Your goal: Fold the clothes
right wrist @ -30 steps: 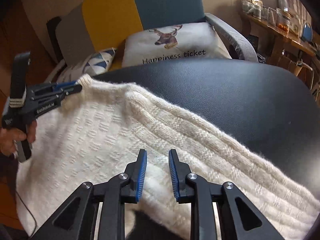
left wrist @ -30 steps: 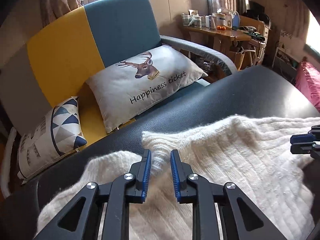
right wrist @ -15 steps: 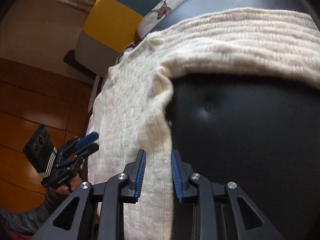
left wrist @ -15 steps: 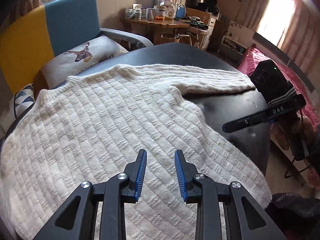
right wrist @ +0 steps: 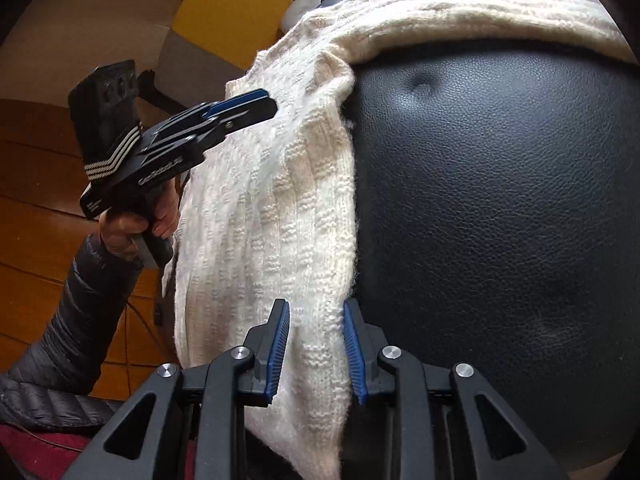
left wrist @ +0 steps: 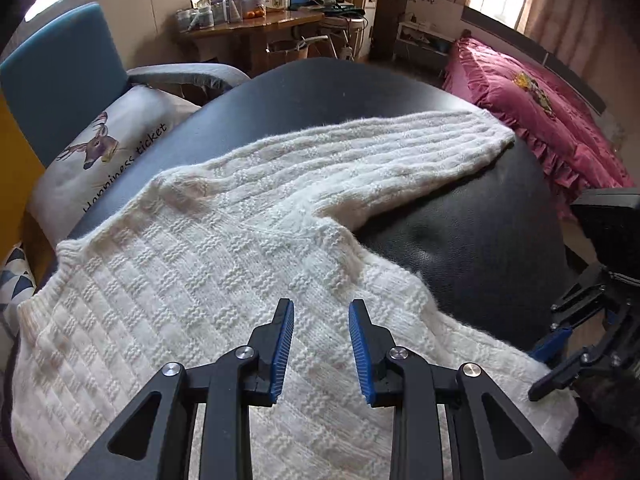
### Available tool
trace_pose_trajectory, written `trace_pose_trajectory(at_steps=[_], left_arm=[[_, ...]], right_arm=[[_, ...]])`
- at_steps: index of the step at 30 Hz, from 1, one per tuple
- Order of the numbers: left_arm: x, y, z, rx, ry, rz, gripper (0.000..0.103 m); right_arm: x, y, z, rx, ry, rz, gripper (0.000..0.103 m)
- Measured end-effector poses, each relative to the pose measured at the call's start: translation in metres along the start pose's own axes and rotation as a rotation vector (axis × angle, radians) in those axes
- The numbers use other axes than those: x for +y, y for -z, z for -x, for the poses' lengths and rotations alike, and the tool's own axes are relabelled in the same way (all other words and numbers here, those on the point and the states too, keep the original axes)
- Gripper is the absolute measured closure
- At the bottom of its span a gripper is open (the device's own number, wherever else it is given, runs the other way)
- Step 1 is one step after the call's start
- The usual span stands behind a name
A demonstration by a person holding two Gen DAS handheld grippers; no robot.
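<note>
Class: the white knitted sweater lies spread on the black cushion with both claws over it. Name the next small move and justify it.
Probably lower the right claw and close it on the sweater edge by the cushion: its jaws stand apart around that edge, and the left claw is open above the body, holding nothing.

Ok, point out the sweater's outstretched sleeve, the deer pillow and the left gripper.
sweater sleeve point(left wrist: 400, 156): left wrist view, middle of the ribbed sleeve.
deer pillow point(left wrist: 100, 148): left wrist view, on the printed deer.
left gripper point(left wrist: 321, 344): left wrist view, midway between its blue-padded fingertips.
</note>
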State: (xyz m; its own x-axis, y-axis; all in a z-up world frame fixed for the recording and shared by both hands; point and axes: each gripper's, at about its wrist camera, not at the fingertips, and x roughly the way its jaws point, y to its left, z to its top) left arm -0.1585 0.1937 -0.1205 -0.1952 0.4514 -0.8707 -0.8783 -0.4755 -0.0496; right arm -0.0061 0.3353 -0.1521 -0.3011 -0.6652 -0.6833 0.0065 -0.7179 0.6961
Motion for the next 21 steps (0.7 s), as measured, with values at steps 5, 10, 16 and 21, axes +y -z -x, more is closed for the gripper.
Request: trace_pose_trajectory(at_steps=[5, 10, 16, 21], left_arm=[[0.0, 0.006, -0.021, 0.03, -0.042, -0.018, 0.073], [-0.001, 0.015, -0.021, -0.006, -0.031, -0.011, 0.068], [-0.008, 0.016, -0.021, -0.02, -0.083, -0.038, 0.063], [0.019, 0.03, 0.019, -0.084, -0.028, 0.178, 0.064]], right_arm=[[0.044, 0.005, 0.004, 0.027, 0.179, 0.193, 0.098], [0.063, 0.022, -0.003, 0.161, 0.373, 0.336, 0.098], [0.05, 0.024, -0.006, 0.182, 0.423, 0.316, 0.099], [0.044, 0.025, 0.003, 0.175, 0.399, 0.276, 0.088]])
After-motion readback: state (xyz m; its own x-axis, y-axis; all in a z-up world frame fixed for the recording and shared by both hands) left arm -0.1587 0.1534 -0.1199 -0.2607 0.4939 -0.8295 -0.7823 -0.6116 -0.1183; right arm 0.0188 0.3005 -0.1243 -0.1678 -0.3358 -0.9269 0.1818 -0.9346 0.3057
